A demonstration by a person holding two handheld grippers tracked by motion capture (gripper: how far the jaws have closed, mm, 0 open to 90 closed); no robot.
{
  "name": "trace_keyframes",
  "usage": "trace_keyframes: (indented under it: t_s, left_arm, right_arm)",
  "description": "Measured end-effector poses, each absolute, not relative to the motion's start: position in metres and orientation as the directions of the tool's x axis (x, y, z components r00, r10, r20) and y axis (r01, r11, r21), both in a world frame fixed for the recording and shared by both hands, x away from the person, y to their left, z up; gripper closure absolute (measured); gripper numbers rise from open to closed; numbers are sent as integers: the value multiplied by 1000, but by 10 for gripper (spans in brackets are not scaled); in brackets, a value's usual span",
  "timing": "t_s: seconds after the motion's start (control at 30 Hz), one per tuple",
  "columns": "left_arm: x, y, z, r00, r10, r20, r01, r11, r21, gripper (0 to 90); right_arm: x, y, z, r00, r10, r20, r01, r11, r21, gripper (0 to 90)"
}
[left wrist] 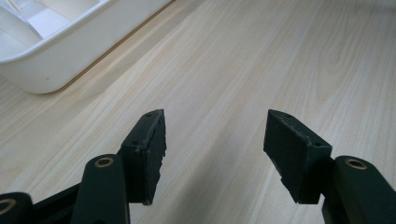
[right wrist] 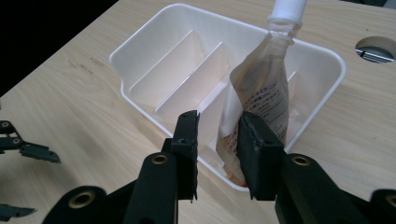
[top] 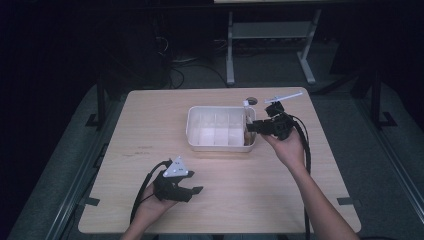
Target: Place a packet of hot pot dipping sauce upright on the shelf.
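Step in hand: I am letting go of a pouch that I have stood in the end compartment of a divided tray
Pouch [right wrist: 259, 88]: soft refill pack with a white screw cap, brownish contents, printed label; stands nearly upright, leaning a little, its base down in the compartment nearest my right gripper, its cap above the tray rim
Tray [right wrist: 140, 49]: white plastic, several partitions; the other compartments look empty; sits on the surface toward the far side in the high view
Right gripper [right wrist: 217, 140]: my fingers are partly apart, a moderate gap; the pouch's lower body lies between and just behind them; I judge the pads no longer pinch it, though the right pad is just beside the film and contact there is hard to rule out
Left gripper [left wrist: 215, 140]: my fingers are wide apart with nothing between them, low over bare surface [left wrist: 280, 56], near the tray's corner, well apart from the pouch
Doing it well: I should widen the right fingers until both pads are plainly off the film, then draw back along my own line and slightly upward, not sideways
Risk: the pouch is limp and top-heavy; a dragging pad could tip it over the partition or pull it out
Check: pouch resting against the end wall before I leave
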State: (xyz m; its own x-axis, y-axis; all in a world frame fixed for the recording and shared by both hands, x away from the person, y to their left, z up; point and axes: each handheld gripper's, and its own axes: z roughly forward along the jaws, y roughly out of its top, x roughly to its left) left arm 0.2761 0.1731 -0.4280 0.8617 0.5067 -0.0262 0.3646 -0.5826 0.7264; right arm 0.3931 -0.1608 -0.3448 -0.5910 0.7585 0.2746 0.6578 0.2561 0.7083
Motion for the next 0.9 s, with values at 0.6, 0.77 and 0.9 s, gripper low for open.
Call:
trace_keyframes:
  t_s: [0.6, 0.77, 0.9]
  left_arm:
    - [276, 174, -428, 860, 509, -28, 366, -579, 728, 381]
    - [276, 174, -428, 860, 509, -29, 367, -578, 729, 381]
    - [276, 174, -428, 860, 510, -28, 367, -578, 729, 380]
  right_arm:
    - [376, -175, -351, -612, 727, 311, 667, 263, 697, 611]
    - [370, -182, -355, -612, 721, 324, 672, 258, 694, 601]
    - [366, -188, -359, -611, 712, 346, 678, 245, 693, 594]
